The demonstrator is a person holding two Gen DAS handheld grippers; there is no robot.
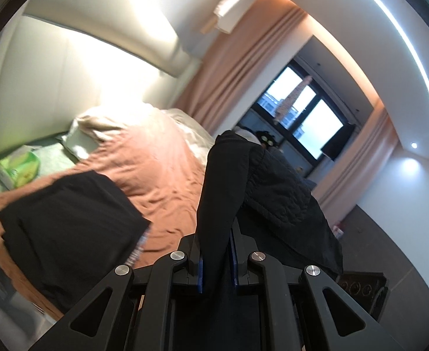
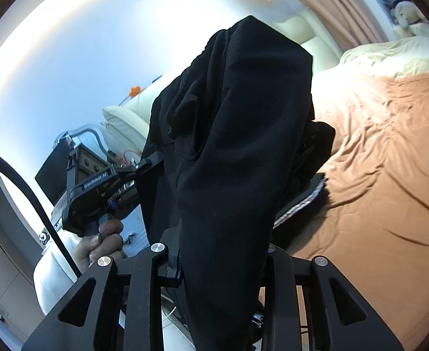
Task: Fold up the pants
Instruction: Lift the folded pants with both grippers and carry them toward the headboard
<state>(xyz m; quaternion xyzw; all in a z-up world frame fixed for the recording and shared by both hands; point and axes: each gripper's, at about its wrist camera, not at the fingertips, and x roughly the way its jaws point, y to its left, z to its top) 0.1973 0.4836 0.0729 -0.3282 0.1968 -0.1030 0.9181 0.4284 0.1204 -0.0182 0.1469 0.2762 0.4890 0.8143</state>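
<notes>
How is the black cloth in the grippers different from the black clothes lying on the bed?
The black pants hang bunched up in the air, pinched between gripper fingers; the folded black garment lies flat on the orange bedsheet, untouched. The pants look long and draped; the garment is squarish. Both are black fabric.

We saw a bed with a rumpled terracotta-orange cotton sheet (image 1: 167, 169) and a crumpled cream pillow (image 1: 103, 122) near its head. A green tissue packet (image 1: 19, 165) lay beside the bed. Peach pleated curtains (image 1: 243, 67) hung beside a dark-framed window (image 1: 305, 111). A padded cream headboard (image 2: 308, 38) stood behind.
</notes>
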